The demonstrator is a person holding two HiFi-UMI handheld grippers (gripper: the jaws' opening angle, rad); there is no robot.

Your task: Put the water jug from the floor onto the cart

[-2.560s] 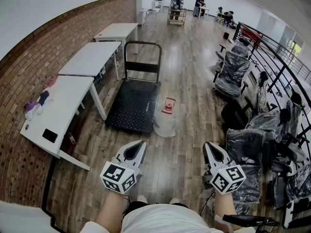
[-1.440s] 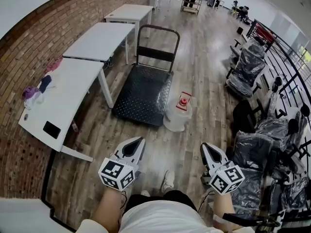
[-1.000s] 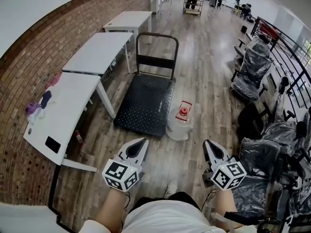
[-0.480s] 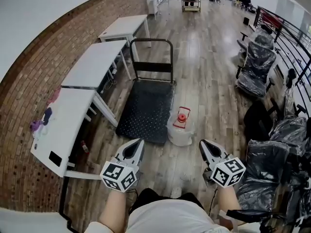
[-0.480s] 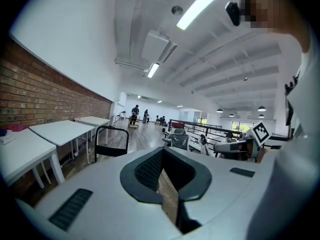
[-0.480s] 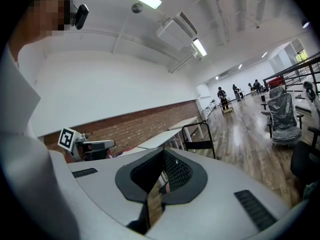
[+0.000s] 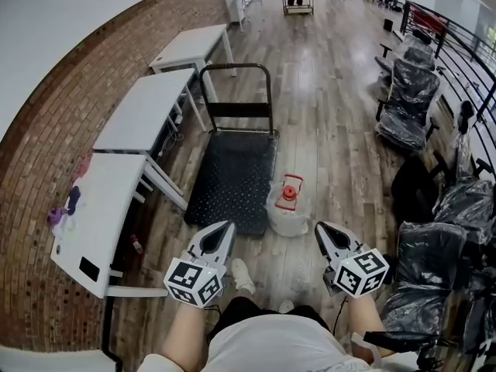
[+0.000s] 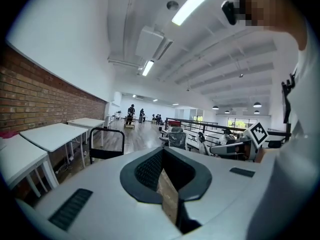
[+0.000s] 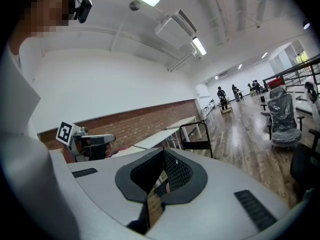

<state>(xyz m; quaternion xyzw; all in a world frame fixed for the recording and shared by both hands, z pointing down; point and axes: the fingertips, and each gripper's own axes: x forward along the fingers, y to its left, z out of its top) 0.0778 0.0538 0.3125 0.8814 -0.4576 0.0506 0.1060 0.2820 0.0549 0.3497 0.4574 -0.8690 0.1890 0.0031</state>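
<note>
The left gripper (image 7: 223, 228) and the right gripper (image 7: 321, 228) are being held out side by side, each with its jaws pressed together on nothing. Just ahead, between the two, the water jug (image 7: 288, 208) is being borne upright by the wooden floor (image 7: 333, 130), just beside the near right corner of the black cart (image 7: 232, 178).

The wood-plank floor (image 7: 325, 107) carried a black flat cart (image 7: 232, 177), its upright handle at the far end. The water jug (image 7: 288, 208) stood on the planks just beside the cart's near right corner. White tables (image 7: 143, 107) lined the floor's brick-wall side, and plastic-wrapped chairs (image 7: 407, 103) lined its railing side.
</note>
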